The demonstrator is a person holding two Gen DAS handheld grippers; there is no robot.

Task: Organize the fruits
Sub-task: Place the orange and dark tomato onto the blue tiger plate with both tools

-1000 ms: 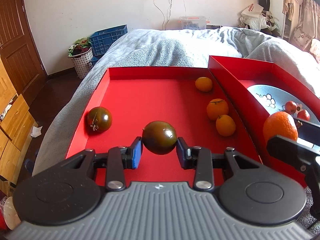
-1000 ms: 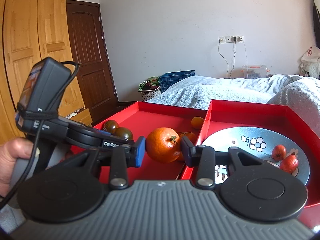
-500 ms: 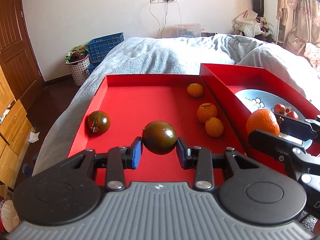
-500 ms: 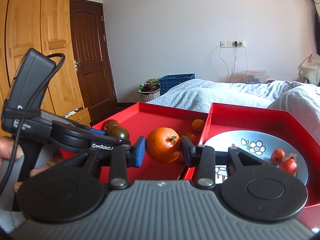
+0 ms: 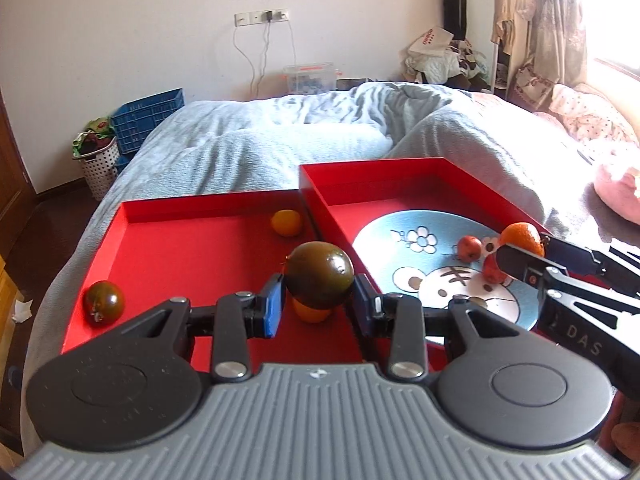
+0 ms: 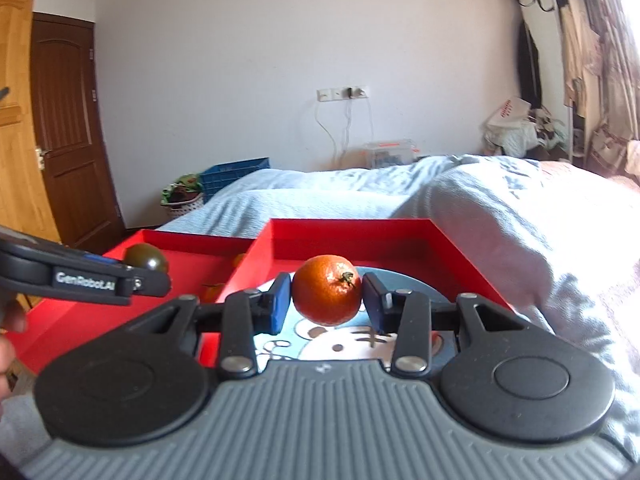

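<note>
My left gripper [image 5: 320,304] is shut on a dark green-brown tomato [image 5: 320,274], held above the left red tray [image 5: 168,248] near the wall it shares with the right red tray [image 5: 440,168]. My right gripper [image 6: 326,300] is shut on an orange tangerine [image 6: 326,290] and hangs over the blue cartoon plate [image 6: 340,340] in the right tray. In the left wrist view that tangerine [image 5: 522,238] shows over the plate [image 5: 416,264], beside two small red fruits [image 5: 470,248]. Another dark tomato [image 5: 104,302] and tangerines [image 5: 286,222] lie in the left tray.
Both trays rest on a bed with a grey blanket [image 5: 280,140]. A blue crate [image 5: 148,118] and a laundry basket [image 5: 98,160] stand by the far wall. A wooden door [image 6: 68,120] is at the left, and a hand [image 6: 8,336] holds the left gripper.
Both grippers have swung right with their fruit. The tangerine now hangs over the plate, and the dark tomato has moved from the left tray's middle to its right wall.
</note>
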